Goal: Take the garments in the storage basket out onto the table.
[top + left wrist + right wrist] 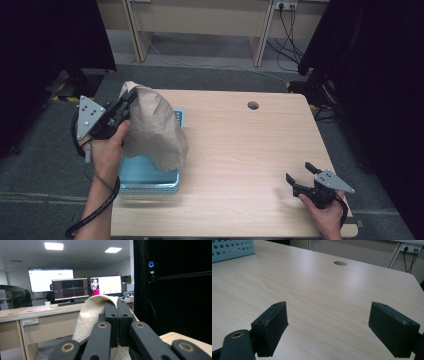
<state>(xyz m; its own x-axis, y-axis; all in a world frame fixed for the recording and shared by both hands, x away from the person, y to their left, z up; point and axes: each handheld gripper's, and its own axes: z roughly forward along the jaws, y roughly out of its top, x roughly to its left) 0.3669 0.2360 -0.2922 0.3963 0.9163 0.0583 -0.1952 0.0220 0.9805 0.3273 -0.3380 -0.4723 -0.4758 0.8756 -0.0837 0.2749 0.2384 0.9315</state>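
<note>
At a pale wooden tabletop (240, 150), a person works 2 hand-held black tongs. The left tongs (129, 98) are pressed together on the top edge of 1 crumpled beige cloth (155, 127), pinching it and holding it up above the tabletop's left end. The cloth hangs from that grip in a loose, folded mass, its lower part drooping over 1 light blue perforated plastic basket (150, 179) that sits at the tabletop's left front corner. In the left gripper view, the 2 black jaws stand tight against each other with the cream-coloured fabric (92, 312) rising between and behind them; beyond it are 3 lit screens on a long desk.

The right tongs (300, 176) rest low at the tabletop's right front corner, well apart from the cloth and the basket, held by the person's right hand (327, 215). Their 2 jaws are spread wide with bare wood between them, as the right gripper view shows. 1 round cable hole (253, 105) marks the tabletop's far side, and a corner of the blue basket (232, 248) shows at that view's upper left.
</note>
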